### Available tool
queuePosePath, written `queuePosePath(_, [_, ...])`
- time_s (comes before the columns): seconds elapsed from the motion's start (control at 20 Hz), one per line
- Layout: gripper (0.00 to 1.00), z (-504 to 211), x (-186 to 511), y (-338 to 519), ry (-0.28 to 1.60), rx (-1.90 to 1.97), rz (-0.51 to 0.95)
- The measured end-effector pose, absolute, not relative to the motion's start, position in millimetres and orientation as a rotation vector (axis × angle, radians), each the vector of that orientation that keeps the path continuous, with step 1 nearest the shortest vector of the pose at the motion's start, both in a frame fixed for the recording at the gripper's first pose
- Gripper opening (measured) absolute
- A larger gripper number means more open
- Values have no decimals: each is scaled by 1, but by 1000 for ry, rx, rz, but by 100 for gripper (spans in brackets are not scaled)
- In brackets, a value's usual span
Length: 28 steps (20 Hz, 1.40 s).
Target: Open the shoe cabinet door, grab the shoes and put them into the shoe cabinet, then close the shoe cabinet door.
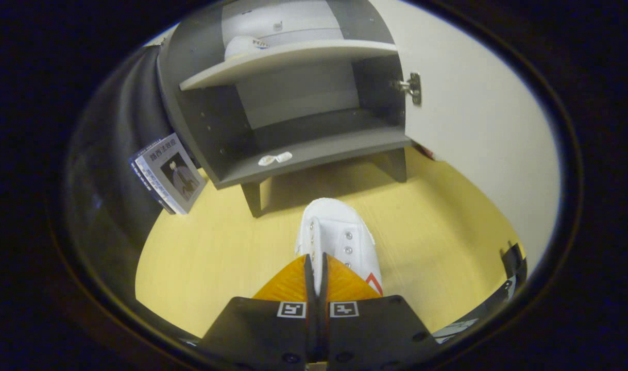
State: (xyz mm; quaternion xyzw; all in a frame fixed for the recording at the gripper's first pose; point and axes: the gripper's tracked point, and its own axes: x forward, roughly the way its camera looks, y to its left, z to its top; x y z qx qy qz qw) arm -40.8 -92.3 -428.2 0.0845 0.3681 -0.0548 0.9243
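My jaws are clenched almost together, pinching a thin edge of the white canvas shoe; my gripper holds it by the collar at its near end, with a sliver of white fabric showing between the two fingers and the toe pointing away toward the cabinet. Beyond that, the largest thing before me is the shoe cabinet, dark grey inside and standing on short legs over the pale yellow wood-grain floor. Its white door is swung wide open to the right, hung on a metal hinge at the cabinet's right wall. Inside, a light shelf spans the upper part, and on it sits something white that looks like another shoe, though I cannot tell for sure. The lower compartment's bottom board carries only a small white scrap or packet near its front edge. Leaning against the cabinet's left side, standing on the floor, is a book with a figure on its cover.
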Motion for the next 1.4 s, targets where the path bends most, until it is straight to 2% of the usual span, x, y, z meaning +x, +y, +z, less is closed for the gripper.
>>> queuePosePath(0.45, [3,-287,4,-89,515,166,-195])
queuePosePath(0.75, [3,-206,38,-94,395,149,-190])
queuePosePath(1.0, [2,-169,80,-103,335,149,-165])
queuePosePath(1.4, [2,-151,193,-123,312,138,-116])
